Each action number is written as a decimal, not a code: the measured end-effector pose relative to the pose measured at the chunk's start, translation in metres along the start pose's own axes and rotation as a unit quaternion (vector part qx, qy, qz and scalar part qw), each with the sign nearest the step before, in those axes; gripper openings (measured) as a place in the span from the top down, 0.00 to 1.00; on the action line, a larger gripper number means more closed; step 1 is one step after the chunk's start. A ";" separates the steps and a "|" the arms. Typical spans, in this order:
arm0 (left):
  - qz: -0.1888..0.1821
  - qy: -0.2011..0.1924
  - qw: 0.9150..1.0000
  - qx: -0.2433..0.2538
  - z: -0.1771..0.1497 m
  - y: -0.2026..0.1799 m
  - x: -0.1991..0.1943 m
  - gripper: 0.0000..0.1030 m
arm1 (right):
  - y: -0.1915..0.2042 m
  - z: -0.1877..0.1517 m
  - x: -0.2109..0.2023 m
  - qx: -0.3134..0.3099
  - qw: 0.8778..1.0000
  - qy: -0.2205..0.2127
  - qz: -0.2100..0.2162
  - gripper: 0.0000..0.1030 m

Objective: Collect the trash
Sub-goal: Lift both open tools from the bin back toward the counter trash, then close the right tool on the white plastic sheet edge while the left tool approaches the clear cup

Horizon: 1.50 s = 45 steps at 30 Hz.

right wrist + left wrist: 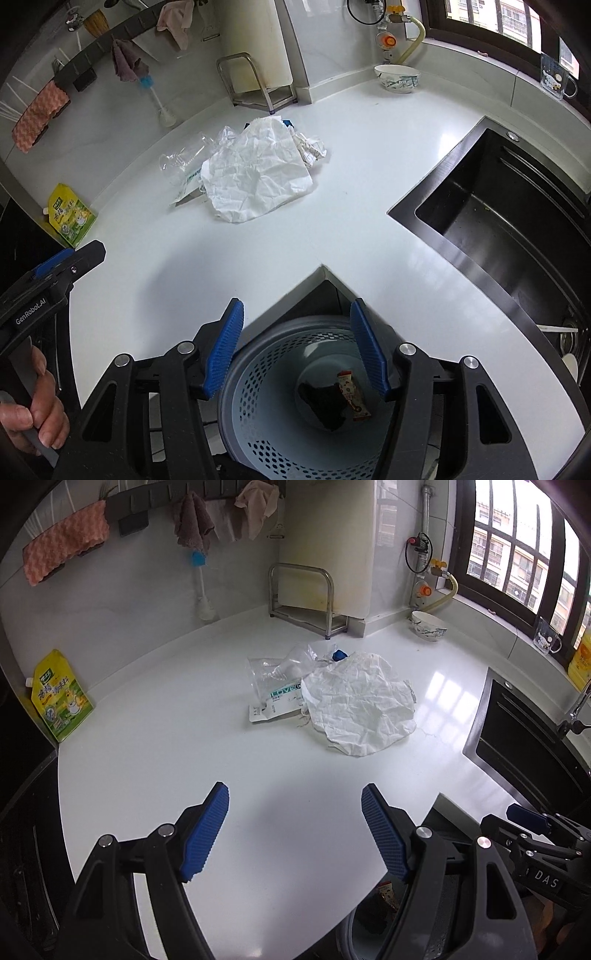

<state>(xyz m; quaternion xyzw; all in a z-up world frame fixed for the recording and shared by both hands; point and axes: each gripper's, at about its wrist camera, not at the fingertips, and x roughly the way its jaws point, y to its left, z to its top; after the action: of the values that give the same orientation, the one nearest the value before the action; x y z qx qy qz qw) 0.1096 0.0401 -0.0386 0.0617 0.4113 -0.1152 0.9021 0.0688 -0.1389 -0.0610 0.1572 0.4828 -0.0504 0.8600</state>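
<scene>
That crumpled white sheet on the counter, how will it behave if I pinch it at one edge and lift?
The crumpled white sheet is creased all over, so it probably droops limply rather than lifting flat. It looks thin and light, so a push may slide or bunch it. It overlaps the clear plastic wrapper and the printed packet, so lifting may drag those along.

You can read "LOVE" in teal on the flat packet [275, 701] under the paper. "DAS" is on the right gripper [546, 880] body, "GenRobot.AI" on the left gripper [31, 312] body. Yellow pouch [61, 698]: Chinese print, illegible.
</scene>
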 end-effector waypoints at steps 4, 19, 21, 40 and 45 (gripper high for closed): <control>-0.003 0.002 1.000 0.010 0.013 0.012 0.012 0.29 | 0.009 0.012 0.012 0.014 1.000 -0.002 -0.003 0.44; -0.021 0.022 0.999 0.025 0.049 0.054 0.055 0.29 | 0.048 0.064 0.046 0.028 0.999 -0.018 -0.023 0.44; -0.023 0.023 0.999 0.029 0.054 0.057 0.061 0.29 | 0.051 0.071 0.050 0.029 0.999 -0.020 -0.027 0.42; -0.029 0.046 0.998 0.027 0.085 0.087 0.129 0.28 | 0.080 0.106 0.133 0.002 0.998 0.012 -0.063 0.41; -0.033 0.048 0.998 0.026 0.088 0.085 0.144 0.27 | 0.079 0.114 0.148 -0.004 0.997 0.005 -0.073 0.37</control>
<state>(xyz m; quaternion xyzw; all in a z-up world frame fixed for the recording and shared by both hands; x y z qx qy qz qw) 0.2867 0.0812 -0.0883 0.0775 0.4531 -0.1526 0.8749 0.2586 -0.0909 -0.1135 0.1181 0.4978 -0.1105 0.8521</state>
